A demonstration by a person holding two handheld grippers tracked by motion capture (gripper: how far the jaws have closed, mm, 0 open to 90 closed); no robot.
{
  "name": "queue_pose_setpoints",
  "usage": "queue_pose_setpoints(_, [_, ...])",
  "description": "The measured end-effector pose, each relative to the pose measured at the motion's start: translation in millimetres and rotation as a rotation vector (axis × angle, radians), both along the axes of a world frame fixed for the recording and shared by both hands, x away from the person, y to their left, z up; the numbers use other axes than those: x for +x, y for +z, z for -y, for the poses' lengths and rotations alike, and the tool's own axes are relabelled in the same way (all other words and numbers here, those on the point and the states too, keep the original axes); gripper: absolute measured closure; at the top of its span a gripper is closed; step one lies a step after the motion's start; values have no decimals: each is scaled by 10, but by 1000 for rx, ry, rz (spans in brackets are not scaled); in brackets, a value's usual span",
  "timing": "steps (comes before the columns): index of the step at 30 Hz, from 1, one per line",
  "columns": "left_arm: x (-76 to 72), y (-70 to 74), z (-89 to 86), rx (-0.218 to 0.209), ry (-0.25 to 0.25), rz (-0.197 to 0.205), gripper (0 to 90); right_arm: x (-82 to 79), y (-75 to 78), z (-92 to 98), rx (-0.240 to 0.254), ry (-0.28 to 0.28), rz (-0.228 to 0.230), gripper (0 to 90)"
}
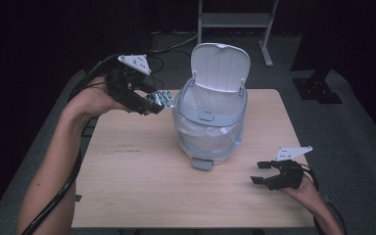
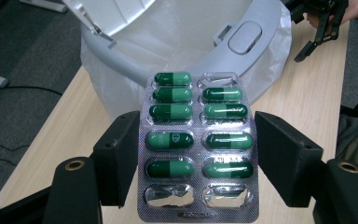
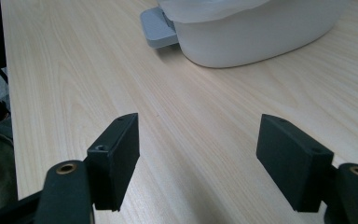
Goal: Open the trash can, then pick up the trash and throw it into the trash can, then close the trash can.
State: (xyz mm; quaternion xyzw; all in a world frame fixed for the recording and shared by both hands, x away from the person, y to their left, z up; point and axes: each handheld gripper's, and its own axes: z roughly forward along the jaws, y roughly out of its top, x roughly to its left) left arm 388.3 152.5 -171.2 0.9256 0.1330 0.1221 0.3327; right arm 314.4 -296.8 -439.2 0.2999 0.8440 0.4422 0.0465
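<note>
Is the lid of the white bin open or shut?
Open: the lid stands upright behind the bin, and its plastic liner shows inside.

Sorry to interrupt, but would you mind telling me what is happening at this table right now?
A person works with a gripper in each hand. The left gripper is shut on a blister pack of green capsules, held up beside the open rim of a small white pedal bin lined with a plastic bag; its lid stands up. The right gripper rests open and empty near the table's right edge.
</note>
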Motion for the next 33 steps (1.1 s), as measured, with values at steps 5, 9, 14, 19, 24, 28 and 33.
queue_pose_setpoints(5, [19,48,68,-6,-6,0,333,-9,2,11,1,-2,2,288])
queue_pose_setpoints(9, [37,80,121,-2,-12,3,334,-14,-5,19,3,-3,2,290])
queue_pose_setpoints(14, [51,104,194,6,-29,3,333,-25,-31,26,-1,-4,-8,290])
queue_pose_setpoints(19, [63,129,256,9,-42,7,334,-49,-37,37,-3,-5,-9,290])
queue_pose_setpoints(24, [81,146,332,17,-55,9,333,-72,-36,55,-2,-14,-9,290])
queue_pose_setpoints(28, [114,160,405,29,-68,11,334,-73,-33,57,-1,-18,-8,290])
queue_pose_setpoints(33, [170,179,476,36,-78,9,334,-47,-32,60,1,-16,-6,290])
